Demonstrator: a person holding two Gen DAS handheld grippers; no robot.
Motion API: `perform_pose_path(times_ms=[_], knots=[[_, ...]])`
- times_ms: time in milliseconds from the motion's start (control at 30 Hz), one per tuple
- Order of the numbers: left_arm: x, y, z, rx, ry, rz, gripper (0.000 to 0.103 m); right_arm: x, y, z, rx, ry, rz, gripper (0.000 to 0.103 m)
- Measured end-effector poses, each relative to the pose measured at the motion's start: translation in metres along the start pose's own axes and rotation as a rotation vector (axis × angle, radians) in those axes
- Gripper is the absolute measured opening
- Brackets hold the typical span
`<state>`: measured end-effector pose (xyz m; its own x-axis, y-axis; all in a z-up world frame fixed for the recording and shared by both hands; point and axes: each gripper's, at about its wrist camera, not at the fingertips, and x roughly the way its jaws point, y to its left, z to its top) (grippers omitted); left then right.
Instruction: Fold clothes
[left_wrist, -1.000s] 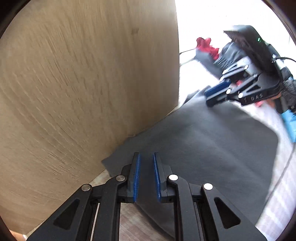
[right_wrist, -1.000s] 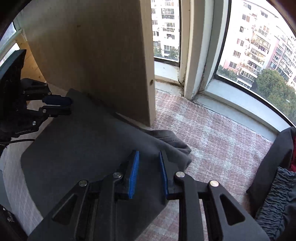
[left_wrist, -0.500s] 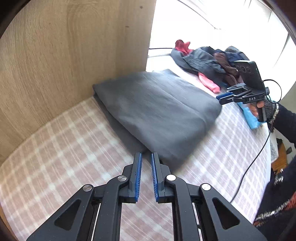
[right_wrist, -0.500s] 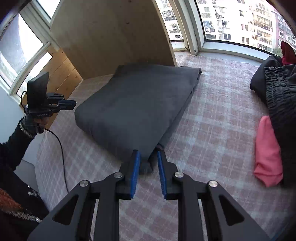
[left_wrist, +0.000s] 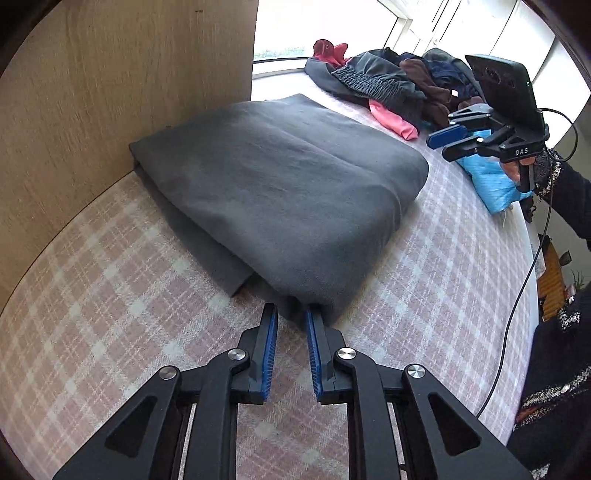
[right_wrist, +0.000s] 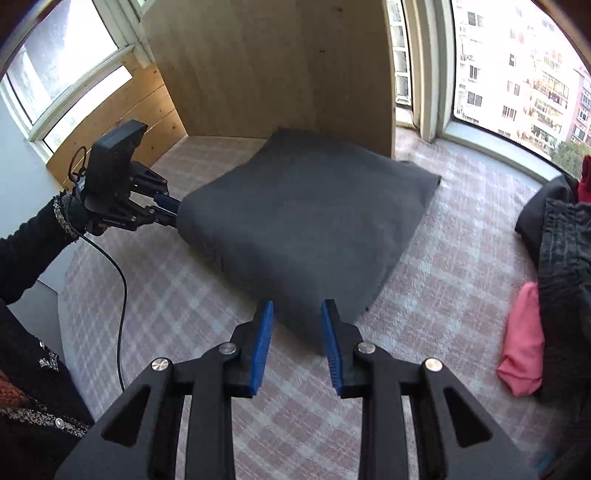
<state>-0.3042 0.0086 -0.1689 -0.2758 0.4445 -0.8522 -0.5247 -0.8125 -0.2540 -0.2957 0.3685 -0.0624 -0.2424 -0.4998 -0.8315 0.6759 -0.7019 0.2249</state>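
Grey garment lies folded on the checked bed, against the wood panel. Left claw part-spread at its corner, right claw spread (both empty). Snagging fabric w/ a blue finger could undo the fold.

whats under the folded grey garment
Under the folded grey garment lies the pink plaid cover, showing all round it. A lower grey layer pokes out along one edge. Whatever else lies beneath is covered.

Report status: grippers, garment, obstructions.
Left gripper open at the grey garment's near corner, right gripper open at its edge. Garment folded flat on the checked cover. Clothes pile off to the side.
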Motion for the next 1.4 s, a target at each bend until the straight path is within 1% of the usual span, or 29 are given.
perform_pose_path(times_ms=[67, 133, 200, 267, 367, 433, 467, 500, 533, 567, 633, 700, 733, 800, 867, 900, 933, 1000, 1033, 1100, 1167, 1233, 1300, 1333, 1400], knots=[[0.001, 0.006, 0.001, -0.002, 0.002, 0.007, 0.016, 0.015, 0.016, 0.024, -0.044, 0.021, -0.004, 0.026], [0.001, 0.009, 0.003, 0.023, 0.004, 0.025, 0.016, 0.03, 0.032, 0.048, -0.087, 0.042, -0.007, 0.01], [0.001, 0.01, 0.006, 0.063, -0.001, 0.033, 0.016, 0.053, 0.042, 0.057, -0.132, 0.092, -0.028, 0.009], [0.002, 0.015, 0.012, 0.087, -0.018, 0.023, 0.016, 0.072, 0.045, 0.06, -0.14, 0.138, -0.036, 0.009], [0.01, 0.022, 0.019, 0.114, -0.032, -0.039, 0.016, 0.087, 0.039, 0.059, -0.117, 0.174, -0.046, 0.009], [0.017, 0.021, 0.019, 0.129, -0.028, -0.129, 0.014, 0.093, 0.033, 0.056, -0.096, 0.191, -0.057, 0.009], [0.02, 0.018, 0.017, 0.139, -0.019, -0.185, 0.011, 0.096, 0.032, 0.056, -0.091, 0.202, -0.06, 0.009], [0.022, 0.014, 0.013, 0.156, -0.004, -0.22, 0.004, 0.098, 0.031, 0.055, -0.089, 0.212, -0.063, 0.009], [0.022, 0.009, 0.01, 0.177, 0.007, -0.238, 0.0, 0.1, 0.031, 0.055, -0.091, 0.221, -0.068, 0.009], [0.02, 0.008, 0.008, 0.183, 0.014, -0.243, 0.0, 0.101, 0.032, 0.056, -0.096, 0.226, -0.074, 0.009], [0.015, 0.006, 0.002, 0.194, 0.026, -0.252, 0.0, 0.099, 0.038, 0.062, -0.108, 0.209, -0.091, 0.009], [0.008, 0.013, 0.0, 0.194, 0.016, -0.229, 0.004, 0.1, 0.045, 0.069, -0.127, 0.199, -0.099, 0.009], [0.006, 0.018, 0.001, 0.189, 0.003, -0.221, 0.004, 0.103, 0.049, 0.071, -0.141, 0.205, -0.096, 0.009], [0.01, 0.024, 0.009, 0.173, 0.001, -0.224, 0.005, 0.111, 0.056, 0.076, -0.17, 0.216, -0.091, 0.009], [0.02, 0.022, 0.016, 0.214, 0.012, -0.226, 0.005, 0.118, 0.063, 0.081, -0.199, 0.226, -0.085, 0.009], [0.027, 0.022, 0.02, 0.228, 0.03, -0.23, 0.005, 0.121, 0.067, 0.083, -0.213, 0.232, -0.082, 0.009], [0.032, 0.02, 0.024, 0.236, 0.035, -0.239, 0.005, 0.125, 0.07, 0.086, -0.227, 0.237, -0.079, 0.009], [0.031, 0.019, 0.03, 0.232, 0.012, -0.309, 0.005, 0.133, 0.072, 0.088, -0.245, 0.254, -0.086, 0.009], [0.028, 0.017, 0.032, 0.239, -0.001, -0.351, 0.001, 0.137, 0.069, 0.088, -0.245, 0.267, -0.1, 0.009], [0.025, 0.007, 0.033, 0.287, 0.011, -0.373, 0.0, 0.141, 0.066, 0.089, -0.235, 0.272, -0.097, 0.007], [0.028, -0.001, 0.031, 0.336, 0.069, -0.332, 0.0, 0.143, 0.065, 0.09, -0.233, 0.273, -0.096, 0.007], [0.03, -0.004, 0.027, 0.363, 0.118, -0.301, 0.0, 0.144, 0.067, 0.089, -0.249, 0.273, -0.106, 0.007], [0.028, -0.003, 0.022, 0.386, 0.165, -0.3, 0.0, 0.144, 0.067, 0.089, -0.253, 0.272, -0.111, 0.007], [0.026, 0.0, 0.02, 0.388, 0.181, -0.299, 0.0, 0.143, 0.067, 0.089, -0.25, 0.272, -0.111, 0.007], [0.021, 0.009, 0.02, 0.363, 0.182, -0.267, 0.0, 0.136, 0.067, 0.094, -0.233, 0.254, -0.106, 0.007]])
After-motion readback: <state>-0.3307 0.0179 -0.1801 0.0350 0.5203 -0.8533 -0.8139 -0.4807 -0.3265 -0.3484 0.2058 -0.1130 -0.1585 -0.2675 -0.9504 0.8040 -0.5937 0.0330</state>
